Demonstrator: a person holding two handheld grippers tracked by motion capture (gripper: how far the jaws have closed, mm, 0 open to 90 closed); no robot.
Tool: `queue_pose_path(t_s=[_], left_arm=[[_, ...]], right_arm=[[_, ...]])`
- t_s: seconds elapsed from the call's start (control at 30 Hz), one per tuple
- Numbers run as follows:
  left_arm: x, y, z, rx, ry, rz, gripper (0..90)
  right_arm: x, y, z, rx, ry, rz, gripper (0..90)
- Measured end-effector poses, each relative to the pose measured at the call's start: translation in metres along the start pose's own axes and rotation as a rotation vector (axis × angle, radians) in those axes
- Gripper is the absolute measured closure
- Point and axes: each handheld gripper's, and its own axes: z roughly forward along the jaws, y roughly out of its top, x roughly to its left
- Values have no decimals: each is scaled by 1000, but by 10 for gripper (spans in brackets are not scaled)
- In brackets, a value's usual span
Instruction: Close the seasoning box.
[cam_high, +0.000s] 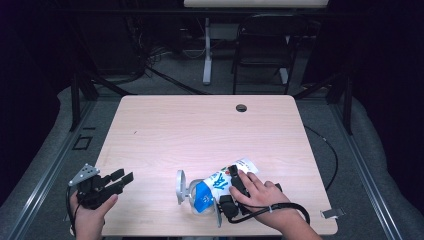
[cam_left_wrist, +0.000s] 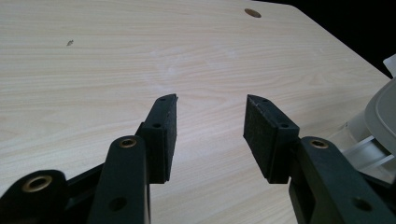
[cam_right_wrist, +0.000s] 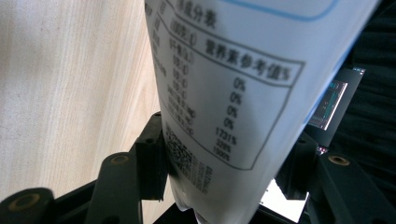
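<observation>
Clamping across the white-and-blue pouch (cam_right_wrist: 233, 93), the right gripper (cam_high: 231, 192) is holding it w/ both pads pressing its sides; in the right gripper view the printed panel w/ a nutrition table and a code block is running up between the jaws from the bottom. In the high view the pouch (cam_high: 220, 182) is lying on the wooden table (cam_high: 200, 130) near the front edge, right of centre, its long axis slanting from lower left to upper right, w/ the white sealed end pointing up-right past the right hand (cam_high: 260, 192). The gripper is crossing that axis about mid-length, so the right hand is plainly the nearer one.

The left gripper (cam_high: 117, 181) is sitting at the front left corner, jaws spread wide w/ nothing between them, just bare tabletop in the left gripper view (cam_left_wrist: 210, 135). The pouch is lying off to its right, well apart.

A grey plate (cam_high: 180, 186) is standing at the pouch's lower-left end. Pouch looks soft, glossy, w/ blue graphics on white; likely to buckle if squeezed harder.
</observation>
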Motion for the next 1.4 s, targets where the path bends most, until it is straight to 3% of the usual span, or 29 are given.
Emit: queue_pose_path(t_s=[1.3,1.4], left_arm=[[2,-1,0,1,28,1,522],[2,-1,0,0,31,-1,520]], right_arm=[[-2,2,-2,22,-5,-34,465],[-1,1,0,-2,-2,-16,465]])
